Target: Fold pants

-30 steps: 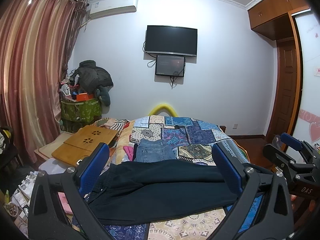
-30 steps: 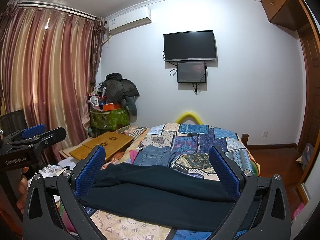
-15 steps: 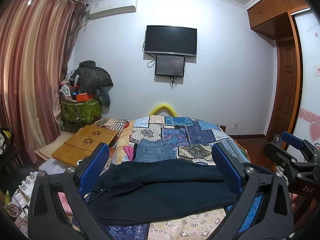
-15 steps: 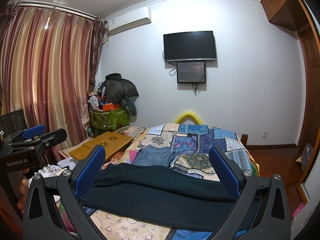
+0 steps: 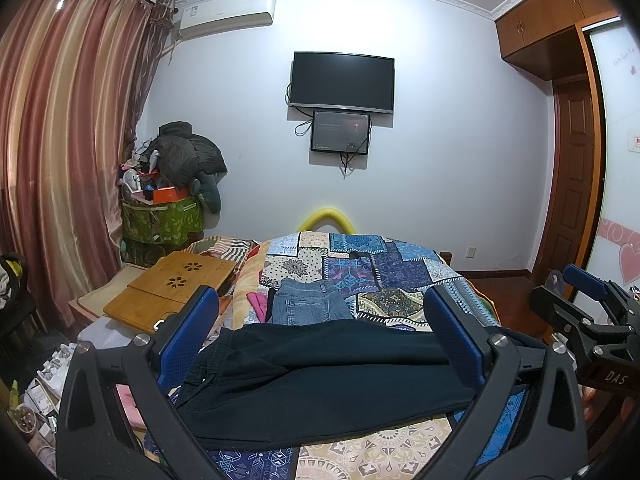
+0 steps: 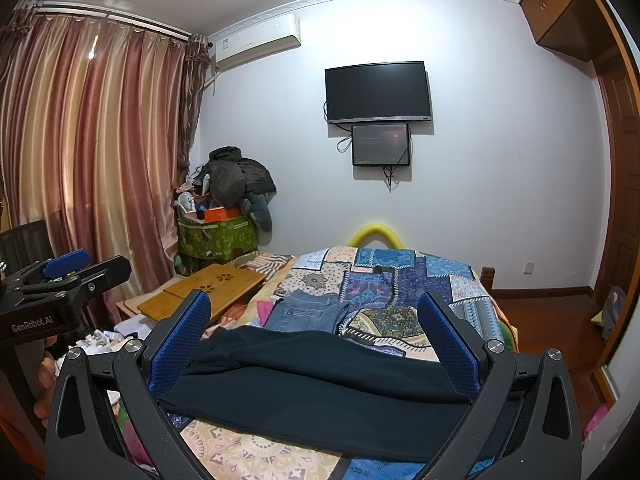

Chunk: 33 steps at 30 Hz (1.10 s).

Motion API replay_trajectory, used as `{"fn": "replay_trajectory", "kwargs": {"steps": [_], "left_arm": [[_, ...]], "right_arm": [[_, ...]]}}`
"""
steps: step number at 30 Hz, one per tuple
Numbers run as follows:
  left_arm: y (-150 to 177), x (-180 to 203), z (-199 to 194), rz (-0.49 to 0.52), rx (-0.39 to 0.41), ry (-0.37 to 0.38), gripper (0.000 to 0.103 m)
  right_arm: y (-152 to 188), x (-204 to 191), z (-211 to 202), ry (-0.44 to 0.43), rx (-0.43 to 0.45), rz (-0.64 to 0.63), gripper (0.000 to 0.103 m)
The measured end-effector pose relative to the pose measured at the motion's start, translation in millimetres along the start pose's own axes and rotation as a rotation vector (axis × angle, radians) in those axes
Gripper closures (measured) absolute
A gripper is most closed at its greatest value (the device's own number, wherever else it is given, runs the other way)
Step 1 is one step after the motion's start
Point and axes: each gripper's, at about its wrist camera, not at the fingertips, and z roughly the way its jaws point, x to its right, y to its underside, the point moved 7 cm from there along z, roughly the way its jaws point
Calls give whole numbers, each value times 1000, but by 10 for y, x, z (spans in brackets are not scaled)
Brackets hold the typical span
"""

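1. Lying flat across the near end of the bed, the black pants stretch sideways, the elastic waistband toward the left and the legs running right.
2. Left tool: blue-padded fingers spread wide, nothing between them, held above the pants without touching.
3. Right tool: fingers equally wide apart and empty, poised over the same garment from a spot further right.
4. Each tool shows at the edge of the other's view, a hand partly visible behind the left one.
5. Folded blue jeans sit on the patchwork quilt just beyond the black pants, with a pink cloth beside them.
6. A wooden lap tray rests left of the bed.
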Motion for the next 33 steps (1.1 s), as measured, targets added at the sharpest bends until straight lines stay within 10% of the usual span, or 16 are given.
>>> {"fn": "replay_trajectory", "kwargs": {"steps": [33], "left_arm": [[28,-51,159,5,-19,11,0]], "right_arm": [[15,2,124,7,-29,0,0]]}}
